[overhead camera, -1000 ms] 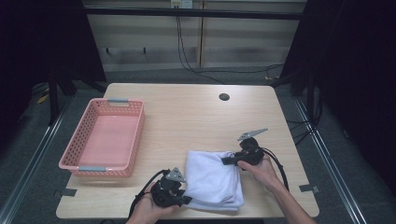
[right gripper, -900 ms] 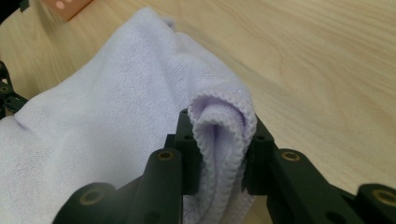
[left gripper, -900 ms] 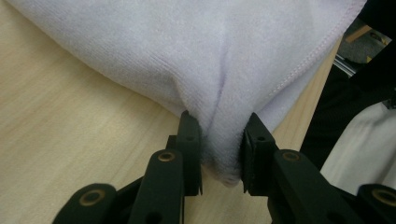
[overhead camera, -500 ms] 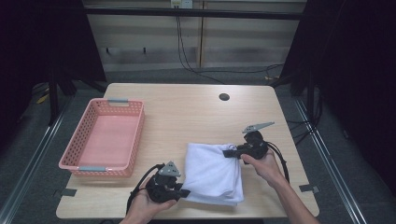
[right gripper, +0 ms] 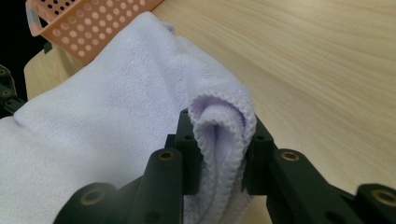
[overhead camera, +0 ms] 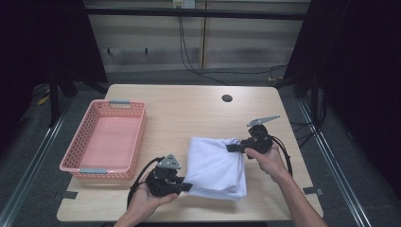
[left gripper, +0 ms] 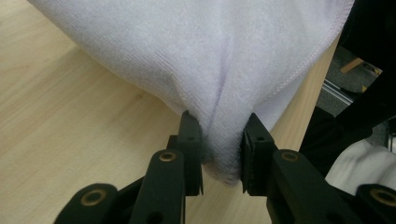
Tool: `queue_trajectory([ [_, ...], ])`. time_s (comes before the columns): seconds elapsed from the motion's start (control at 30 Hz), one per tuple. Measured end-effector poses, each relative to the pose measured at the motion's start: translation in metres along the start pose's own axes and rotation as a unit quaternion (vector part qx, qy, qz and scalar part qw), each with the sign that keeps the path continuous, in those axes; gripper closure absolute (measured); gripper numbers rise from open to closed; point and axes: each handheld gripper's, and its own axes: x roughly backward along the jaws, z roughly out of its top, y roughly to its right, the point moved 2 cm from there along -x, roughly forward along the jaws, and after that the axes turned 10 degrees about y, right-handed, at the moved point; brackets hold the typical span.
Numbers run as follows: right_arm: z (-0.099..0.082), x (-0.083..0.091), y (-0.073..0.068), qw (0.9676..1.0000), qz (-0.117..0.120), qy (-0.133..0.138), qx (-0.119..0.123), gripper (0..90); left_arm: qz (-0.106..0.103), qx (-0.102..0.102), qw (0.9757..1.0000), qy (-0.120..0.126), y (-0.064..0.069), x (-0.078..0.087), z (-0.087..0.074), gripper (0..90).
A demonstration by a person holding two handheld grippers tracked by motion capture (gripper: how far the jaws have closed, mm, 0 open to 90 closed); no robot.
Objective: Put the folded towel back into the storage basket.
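White towel lies folded on the bench near its front edge, w/ L tongs pinching its near-left corner & R tongs pinching a bunched, rolled hem at its far-right corner; both corners look lifted off the wood in the gripper views. Pink basket sits at the bench's left side, just beside the towel but apart from it, nothing inside it. Small dark round hole in the bench top, well apart, toward the far side.
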Motion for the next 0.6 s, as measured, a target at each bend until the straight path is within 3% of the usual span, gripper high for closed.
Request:
queue_trajectory([
  [0.6,0.035,-0.007,-0.007,0.9999,0.003,0.005,0.014,73.2,0.018,0.001,0.9996,0.019,-0.01,0.022,0.018,73.6],
])
